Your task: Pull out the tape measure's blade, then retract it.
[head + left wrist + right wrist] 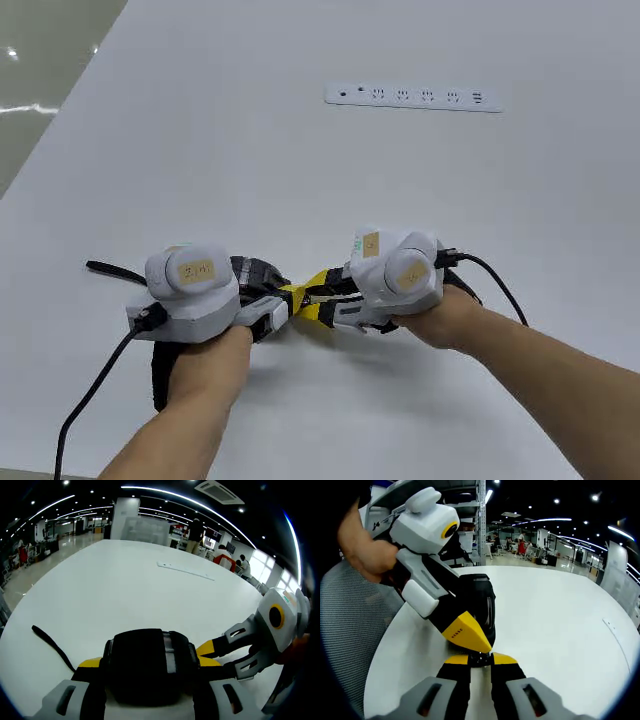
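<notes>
Clamps the yellow-tipped jaws of the left gripper (148, 662) against both flanks of the black tape measure (477, 605), low at the white table (300, 150), touching or not unclear. Pinches the right gripper (480, 659) almost shut at the case's mouth, seemingly on the blade's end hook. Handles, by judgement, as rigid, compact, fairly light; blade thin, springy, sharp-edged. Calls for case and hook grips.

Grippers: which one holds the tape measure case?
Left gripper: its jaws clamp the black tape measure case from both sides. The right gripper is pinched on a small dark tab beside the case, apparently the blade tip.
</notes>
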Action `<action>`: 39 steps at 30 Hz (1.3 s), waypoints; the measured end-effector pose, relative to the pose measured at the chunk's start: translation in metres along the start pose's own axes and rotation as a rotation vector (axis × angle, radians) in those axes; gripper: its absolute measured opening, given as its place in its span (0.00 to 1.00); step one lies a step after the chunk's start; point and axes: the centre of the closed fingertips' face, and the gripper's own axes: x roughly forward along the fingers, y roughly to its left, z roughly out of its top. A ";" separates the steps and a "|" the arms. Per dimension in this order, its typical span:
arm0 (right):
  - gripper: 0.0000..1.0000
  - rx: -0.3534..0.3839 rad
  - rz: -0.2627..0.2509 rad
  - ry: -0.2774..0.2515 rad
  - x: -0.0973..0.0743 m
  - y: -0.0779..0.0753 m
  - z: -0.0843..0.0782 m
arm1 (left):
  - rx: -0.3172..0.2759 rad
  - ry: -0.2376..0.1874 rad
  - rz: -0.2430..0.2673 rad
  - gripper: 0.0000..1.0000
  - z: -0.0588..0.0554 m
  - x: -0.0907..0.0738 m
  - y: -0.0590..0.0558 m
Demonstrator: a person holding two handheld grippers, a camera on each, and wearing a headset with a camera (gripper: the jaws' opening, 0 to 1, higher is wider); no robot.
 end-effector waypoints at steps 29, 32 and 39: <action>0.15 -0.068 0.011 0.006 0.004 0.001 -0.001 | 0.031 0.002 0.013 0.70 0.000 0.001 -0.002; 0.15 -0.068 0.012 0.008 0.004 0.001 -0.001 | 0.030 0.005 0.017 0.70 0.000 0.001 -0.002; 0.17 -0.072 0.006 0.017 0.004 -0.001 -0.002 | 0.029 0.007 0.020 0.70 -0.001 0.002 -0.002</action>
